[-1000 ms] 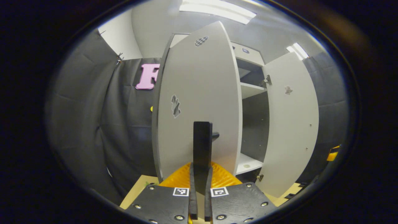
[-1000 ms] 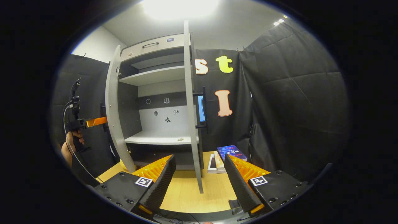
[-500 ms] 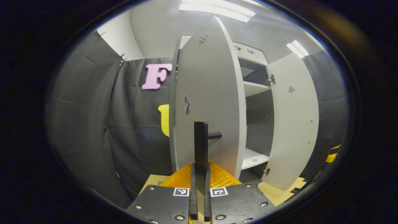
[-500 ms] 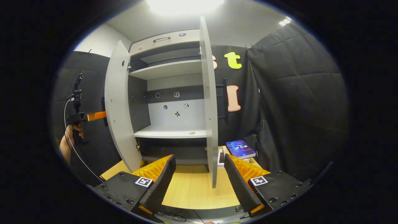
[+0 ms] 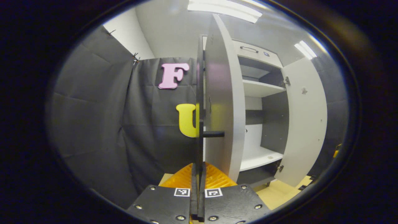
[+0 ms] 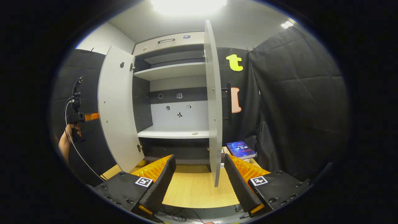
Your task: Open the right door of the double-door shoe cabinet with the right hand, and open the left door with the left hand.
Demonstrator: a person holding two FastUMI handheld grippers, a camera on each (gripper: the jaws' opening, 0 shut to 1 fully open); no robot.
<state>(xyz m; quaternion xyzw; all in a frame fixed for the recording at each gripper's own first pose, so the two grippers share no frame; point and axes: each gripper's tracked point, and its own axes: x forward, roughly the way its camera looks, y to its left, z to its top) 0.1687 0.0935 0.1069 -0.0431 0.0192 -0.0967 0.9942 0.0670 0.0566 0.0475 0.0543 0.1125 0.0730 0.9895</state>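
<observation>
The grey shoe cabinet (image 6: pixel 174 70) stands with both doors swung out. In the left gripper view the left door (image 5: pixel 220 102) is seen almost edge-on, and my left gripper (image 5: pixel 198 174) is shut on its black vertical handle (image 5: pixel 199 124). The right door (image 5: pixel 306 124) stands wide open farther right. In the right gripper view my right gripper (image 6: pixel 199 177) is open above the table with nothing between its fingers, just in front of the right door (image 6: pixel 213 102) and its black handle (image 6: pixel 229 101). Far left there, a hand (image 6: pixel 67 140) holds the left gripper (image 6: pixel 97 116) at the left door (image 6: pixel 115 105).
The cabinet rests on a light wooden table (image 6: pixel 192 186). A blue book (image 6: pixel 241 150) lies on the table right of the right door. Inside the cabinet are white shelves (image 6: pixel 174 133) with a small object on the lower one. Black cloth walls close in both sides.
The left door has swung further open with my left gripper on its handle, from angled to nearly edge-on. The right door opened a little wider; the right gripper stays open.
</observation>
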